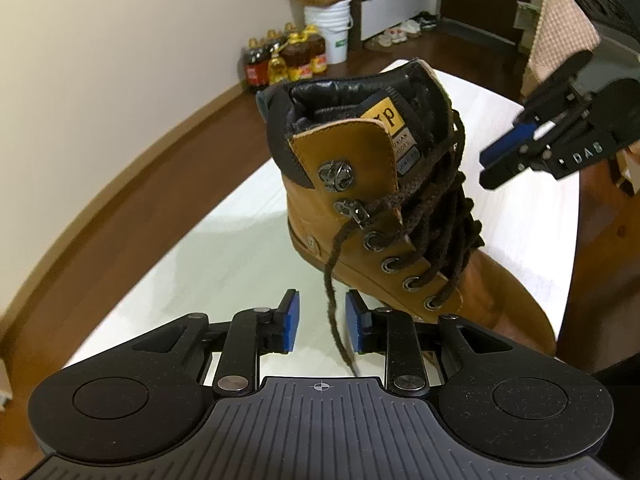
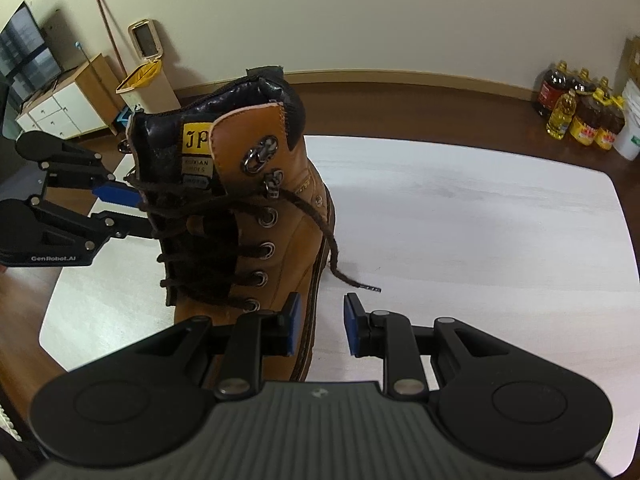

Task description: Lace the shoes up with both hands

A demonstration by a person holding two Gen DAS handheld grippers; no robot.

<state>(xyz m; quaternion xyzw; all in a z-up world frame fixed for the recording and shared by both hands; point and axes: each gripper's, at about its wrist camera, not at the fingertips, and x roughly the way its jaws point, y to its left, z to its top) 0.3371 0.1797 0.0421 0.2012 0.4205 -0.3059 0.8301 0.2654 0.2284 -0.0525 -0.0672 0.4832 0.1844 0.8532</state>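
Boot: a tan high-top boot (image 1: 400, 216) stands upright on the white desk (image 2: 480, 220), centre of both views; stiff leather, looks heavy enough to stay put under a light pull.
Lacing: the dark lace (image 1: 436, 236) crosses through the lower ring eyelets and reaches the lower hook; the top hook (image 1: 336, 174) is bare.
Loose ends: one end (image 1: 334, 280) hangs from the lower hook down the lower centre of the left wrist view; the other end (image 2: 332, 240) trails onto the desk, its tip right of centre in the right wrist view.
Handling: soft, fuzzy cord, limp; best pinched near the tip, or just below the hook for control.
Left tool (image 1: 322, 326): fingers apart, the hanging end between the pads, not clamped.
Right tool (image 2: 318, 322): fingers apart, empty, low beside the boot, the lace tip just beyond.
Pose: both tools point toward the boot from opposite sides.
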